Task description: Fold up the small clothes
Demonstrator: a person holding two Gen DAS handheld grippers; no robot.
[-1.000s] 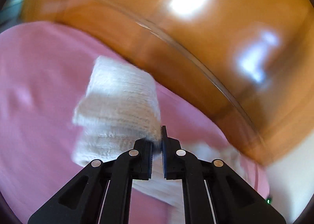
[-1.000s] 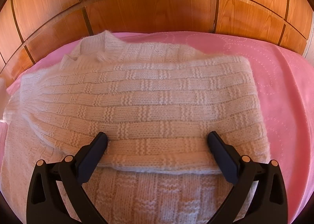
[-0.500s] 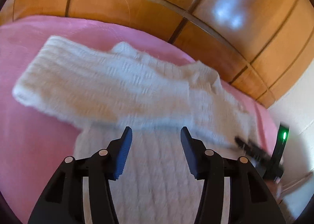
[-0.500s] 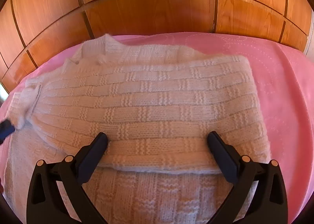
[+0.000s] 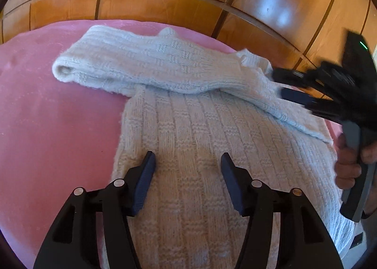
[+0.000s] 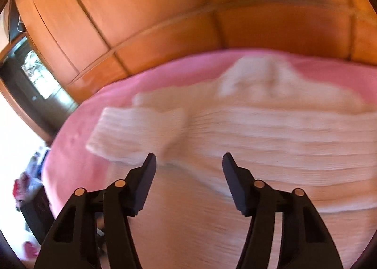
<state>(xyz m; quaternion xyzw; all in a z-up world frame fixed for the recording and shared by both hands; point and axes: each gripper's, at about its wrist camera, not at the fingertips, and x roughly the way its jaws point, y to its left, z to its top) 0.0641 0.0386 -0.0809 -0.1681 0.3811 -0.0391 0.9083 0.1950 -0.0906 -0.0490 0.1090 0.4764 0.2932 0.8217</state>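
Observation:
A small cream knitted sweater (image 5: 200, 141) lies flat on a pink bedspread (image 5: 51, 132). Both sleeves are folded across its upper body; the upper sleeve (image 5: 146, 66) ends in a cuff at the left. My left gripper (image 5: 187, 163) is open and empty, just above the sweater's lower body. My right gripper (image 6: 188, 163) is open and empty over the sweater (image 6: 271, 146), which shows blurred in the right wrist view. The right gripper also shows at the right edge of the left wrist view (image 5: 306, 89), held in a hand, beside the sweater's side.
A wooden panelled headboard (image 5: 188, 5) stands right behind the bed. The pink bedspread (image 6: 77, 132) extends left of the sweater. A dark doorway or window (image 6: 35, 75) and clutter (image 6: 28, 181) lie off the bed's left side.
My left gripper let go of the sleeve, opened and drew back over the sweater's body. The sleeve now lies across the chest. My right gripper narrowed somewhat and swung to the left.

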